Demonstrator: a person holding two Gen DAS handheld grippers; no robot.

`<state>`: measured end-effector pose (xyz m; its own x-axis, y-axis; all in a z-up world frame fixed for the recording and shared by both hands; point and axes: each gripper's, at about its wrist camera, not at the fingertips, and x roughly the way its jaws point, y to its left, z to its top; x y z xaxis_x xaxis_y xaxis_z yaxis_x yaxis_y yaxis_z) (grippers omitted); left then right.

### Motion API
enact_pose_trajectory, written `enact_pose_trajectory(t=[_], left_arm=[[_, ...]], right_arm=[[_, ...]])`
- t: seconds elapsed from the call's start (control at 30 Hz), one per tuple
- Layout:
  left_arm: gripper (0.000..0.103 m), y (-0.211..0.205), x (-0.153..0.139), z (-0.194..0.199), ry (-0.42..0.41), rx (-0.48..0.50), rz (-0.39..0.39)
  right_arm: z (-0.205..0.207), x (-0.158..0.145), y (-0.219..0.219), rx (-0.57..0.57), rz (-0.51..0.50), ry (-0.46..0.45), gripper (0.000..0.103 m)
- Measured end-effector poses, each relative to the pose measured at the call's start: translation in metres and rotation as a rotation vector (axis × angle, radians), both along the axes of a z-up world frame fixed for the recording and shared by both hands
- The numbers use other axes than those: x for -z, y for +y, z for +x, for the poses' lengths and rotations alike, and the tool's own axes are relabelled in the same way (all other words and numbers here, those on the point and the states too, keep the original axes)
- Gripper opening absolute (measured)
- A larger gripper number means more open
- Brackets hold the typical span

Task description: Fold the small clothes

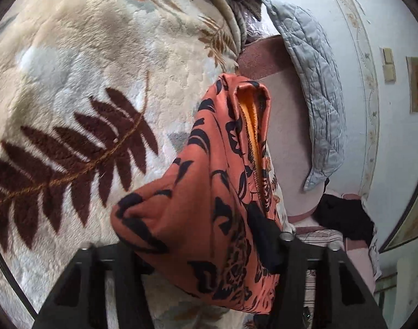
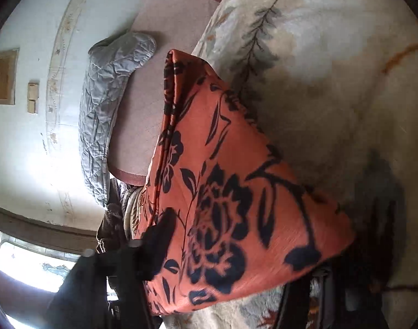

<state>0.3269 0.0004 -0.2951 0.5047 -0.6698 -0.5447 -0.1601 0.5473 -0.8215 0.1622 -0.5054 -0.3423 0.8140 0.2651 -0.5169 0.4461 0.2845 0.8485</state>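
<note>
Left wrist view, from the left edge: we see a plush cream blanket with brown fern-leaf print (image 1: 80,104) filling most of the frame. Right of centre, an orange cloth garment with black floral print (image 1: 209,197) hangs lifted above the blanket, its folded edge open at the top and showing a plain orange inner side. The left gripper (image 1: 209,249) points forward and slightly down; its black fingers (image 1: 266,241) pinch the garment's lower edge, cloth bunched between the jaws. Further right: a pink padded headboard (image 1: 285,126), then a grey quilted cover (image 1: 318,82) draped over it, then a pale wall.

Right wrist view, from the left: the same wall, the grey quilted cover (image 2: 104,104), the pink headboard (image 2: 157,87). At centre the orange garment (image 2: 236,197) spreads as a broad held-up panel, blurred by motion. The right gripper (image 2: 209,260) appears tilted forward and down; one dark finger (image 2: 157,235) presses on the garment's left edge, the other finger hidden behind cloth, so the jaws clamp the fabric. Rightmost, the cream blanket (image 2: 332,82), shadowed beneath the garment.
</note>
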Motion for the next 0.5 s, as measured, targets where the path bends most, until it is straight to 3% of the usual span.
enact_pose_trajectory(t=[0.03, 0.1, 0.23, 0.33, 0.43, 0.5], left_arm=[[0.027, -0.003, -0.002, 0.003, -0.02, 0.017, 0.007], [0.022, -0.005, -0.01, 0.004, -0.045, 0.018, -0.015], [0.02, -0.002, -0.054, -0.013, -0.157, 0.039, -0.032], [0.02, 0.016, -0.081, -0.048, -0.202, 0.032, -0.055], [0.022, 0.036, -0.083, -0.085, -0.154, 0.033, 0.025], [0.027, 0.044, -0.064, -0.102, -0.045, 0.078, 0.18]], right_arm=[[0.005, 0.005, -0.001, -0.019, 0.01, 0.002, 0.023], [0.007, 0.001, -0.002, -0.005, 0.012, -0.017, 0.021], [-0.008, -0.063, 0.002, -0.012, -0.15, -0.168, 0.018], [-0.046, -0.104, 0.006, -0.002, -0.187, -0.27, 0.014], [-0.094, -0.119, 0.015, -0.006, -0.193, -0.258, 0.013], [-0.121, -0.115, 0.026, -0.055, -0.229, -0.181, 0.013]])
